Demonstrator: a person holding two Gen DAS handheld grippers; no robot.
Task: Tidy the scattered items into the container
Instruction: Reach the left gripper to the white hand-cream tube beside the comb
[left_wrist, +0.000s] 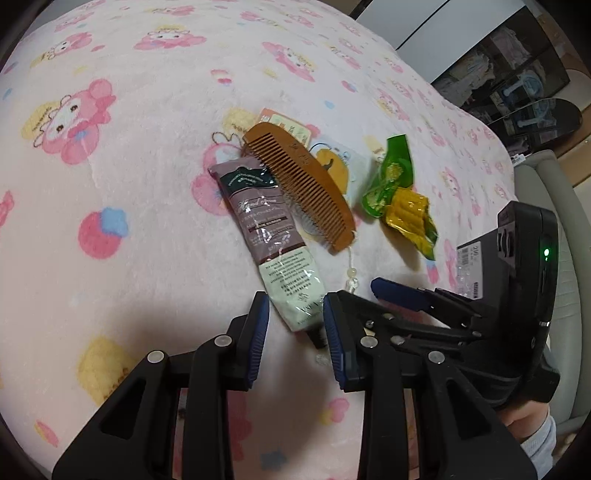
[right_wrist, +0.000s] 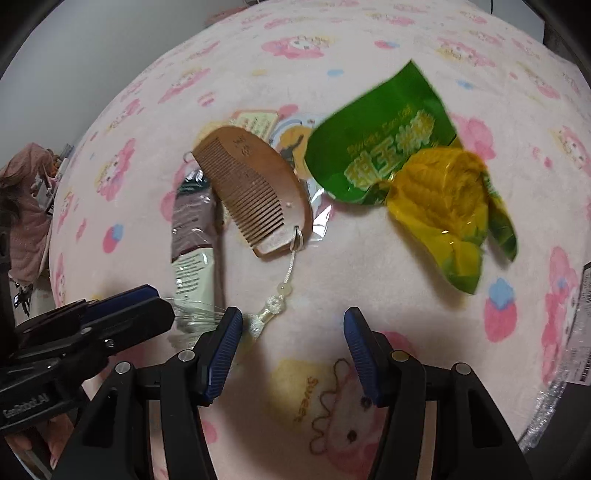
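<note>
A brown-and-white hand cream tube lies on the pink blanket. My left gripper is open, and its fingers straddle the tube's cap end. A wooden comb rests partly on the tube and on a flat cartoon packet. A green and yellow corn snack packet lies to the right. In the right wrist view my right gripper is open and holds nothing. It hovers just short of the comb, with the comb's white tassel by the left finger. The corn packet lies ahead on the right, the tube on the left.
A clear plastic thing with a barcode label shows at the right edge. A grey chair and dark shelves stand beyond the bed's right side. A heap of clothing is at the far left. A person's hand holds the right gripper.
</note>
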